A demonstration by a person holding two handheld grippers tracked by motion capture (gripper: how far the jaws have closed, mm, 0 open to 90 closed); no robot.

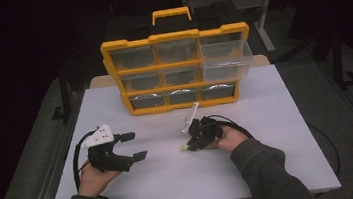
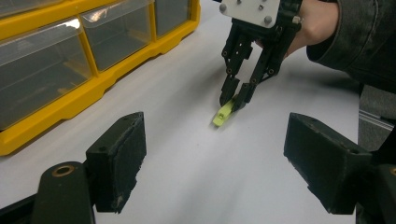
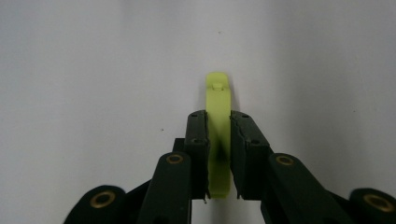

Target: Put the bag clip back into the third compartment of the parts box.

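Nine clear drawers fill the yellow organizer (image 1: 178,69) on the table (image 1: 279,133); their contents are hard to make out. Left gripper (image 1: 132,146) gapes empty. Right gripper (image 3: 218,154) pinches a lime-green clip (image 3: 218,100) against the tabletop.

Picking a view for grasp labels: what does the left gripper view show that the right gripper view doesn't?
Left gripper view alone: the yellow drawer organizer with clear drawers, its own left tool standing open, and the right tool from outside with the hand behind it. Right gripper view alone: close up, both pads pressed on the sides of the yellow-green plastic piece, its rounded tip poking past them. Shared: that piece, the right tool, the white table.
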